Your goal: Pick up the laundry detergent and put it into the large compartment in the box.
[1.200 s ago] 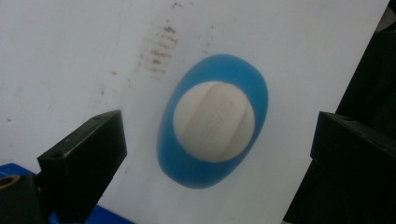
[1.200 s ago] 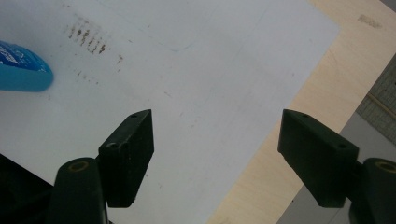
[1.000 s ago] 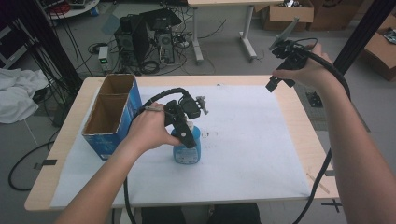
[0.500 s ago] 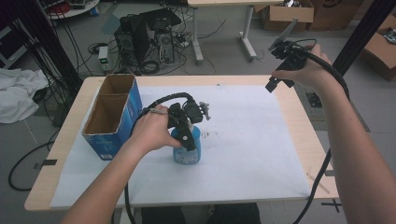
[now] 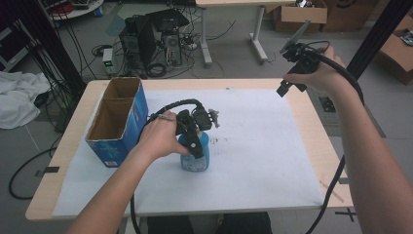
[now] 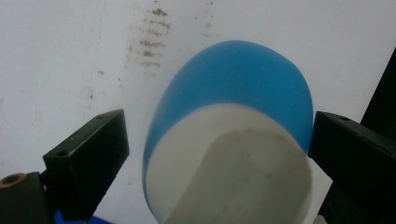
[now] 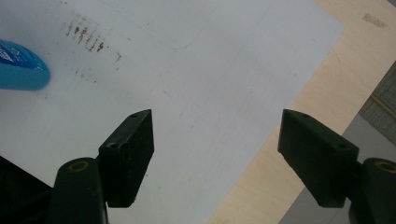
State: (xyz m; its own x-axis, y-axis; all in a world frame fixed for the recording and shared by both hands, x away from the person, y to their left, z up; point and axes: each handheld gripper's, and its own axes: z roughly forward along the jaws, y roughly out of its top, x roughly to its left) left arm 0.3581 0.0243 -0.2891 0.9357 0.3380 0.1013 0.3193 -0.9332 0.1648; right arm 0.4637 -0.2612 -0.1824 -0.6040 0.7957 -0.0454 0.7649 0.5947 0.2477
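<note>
Blue can (image 5: 195,155) upright near the middle of the white sheet (image 5: 272,146) on the bench (image 5: 311,126), just right of the open box (image 5: 118,127), with brown smudges (image 6: 148,44) on the sheet just beyond it. Left gripper (image 6: 219,154) down over the can from above, jaws wide with the can between them and just now closing in. Not yet a grip: a clear gap at one jaw, the other all but touching the blue wall. Right gripper (image 7: 215,154) held high over the far right corner of the bench, wide open, nothing between the jaws.

Step in hand, by the look of it: taking hold of the can.

- Centre first. Shift the left gripper a little toward the jaw with the gap, so that both pads meet the wall together and do not shove the can sideways.
- Keep the jaws level with each other and below the white top, on the blue wall.
- Close slowly; stop once both pads press. Likely a light, smooth, round thing, so prone to slip or tip.
- Lift straight up, well clear of the box.
- Keep the right gripper away.
</note>
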